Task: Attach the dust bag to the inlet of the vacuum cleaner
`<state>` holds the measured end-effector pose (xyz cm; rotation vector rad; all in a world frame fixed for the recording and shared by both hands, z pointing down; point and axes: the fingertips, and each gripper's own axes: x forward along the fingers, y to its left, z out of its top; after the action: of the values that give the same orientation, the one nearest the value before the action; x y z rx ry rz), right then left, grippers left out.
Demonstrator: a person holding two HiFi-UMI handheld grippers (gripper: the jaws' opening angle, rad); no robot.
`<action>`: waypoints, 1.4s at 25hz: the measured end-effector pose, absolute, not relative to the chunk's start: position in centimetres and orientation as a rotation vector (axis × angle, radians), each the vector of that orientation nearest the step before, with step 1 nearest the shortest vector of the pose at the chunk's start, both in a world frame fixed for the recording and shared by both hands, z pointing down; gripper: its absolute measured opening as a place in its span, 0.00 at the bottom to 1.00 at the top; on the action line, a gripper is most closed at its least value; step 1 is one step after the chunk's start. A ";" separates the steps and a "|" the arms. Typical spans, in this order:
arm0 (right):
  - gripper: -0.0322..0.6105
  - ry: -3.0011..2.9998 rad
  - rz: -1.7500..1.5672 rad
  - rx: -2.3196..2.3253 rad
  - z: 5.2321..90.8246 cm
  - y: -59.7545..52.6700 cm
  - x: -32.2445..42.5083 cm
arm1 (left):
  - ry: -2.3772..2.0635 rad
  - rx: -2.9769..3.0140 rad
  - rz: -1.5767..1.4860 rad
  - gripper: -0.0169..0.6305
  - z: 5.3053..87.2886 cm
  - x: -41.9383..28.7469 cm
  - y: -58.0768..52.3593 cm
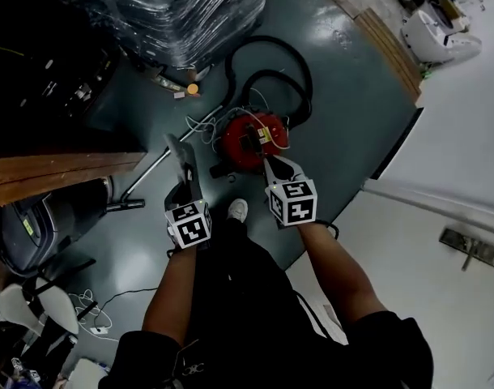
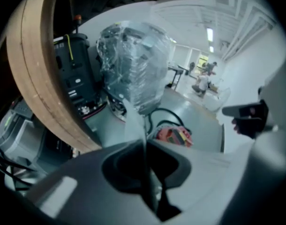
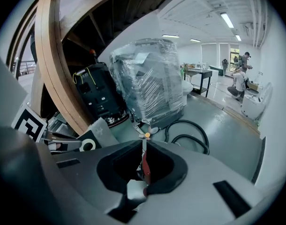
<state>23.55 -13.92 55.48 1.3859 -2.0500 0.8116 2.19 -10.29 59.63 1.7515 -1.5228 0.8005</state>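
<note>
Down on the floor sits the red vacuum cleaner (image 1: 249,140), hose (image 1: 308,83) looped behind it. Left gripper (image 1: 185,186) is clamped on the dust bag (image 1: 180,159), upright just left of the vacuum cleaner. Right gripper (image 1: 271,168), jaws pressed together, hangs at its near edge.

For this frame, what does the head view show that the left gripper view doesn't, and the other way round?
Only the head view: the person's white shoe, forearms, and the marker cubes on the left gripper and right gripper. Only the left gripper view: distant people beside a table under ceiling strip lights. Both: the round red vacuum cleaner, its looped black hose, the plastic-wrapped stack, and the flat grey dust bag pinched in the left gripper.
</note>
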 end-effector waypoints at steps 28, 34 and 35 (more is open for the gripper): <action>0.26 -1.694 0.799 1.250 83.2 -17.2 27.3 | -1.419 1.446 0.782 0.07 87.5 5.2 -6.9; 0.26 -1.668 0.805 1.205 83.3 -16.9 27.2 | -1.427 1.447 0.752 0.07 88.2 5.8 -7.4; 0.26 -1.667 0.806 1.202 83.3 -16.9 27.1 | -1.431 1.445 0.740 0.07 88.2 5.9 -7.7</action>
<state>27.14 -16.91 83.32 1.2019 -1.6672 0.8064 5.92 -7.73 88.16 1.4452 -1.4315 0.7396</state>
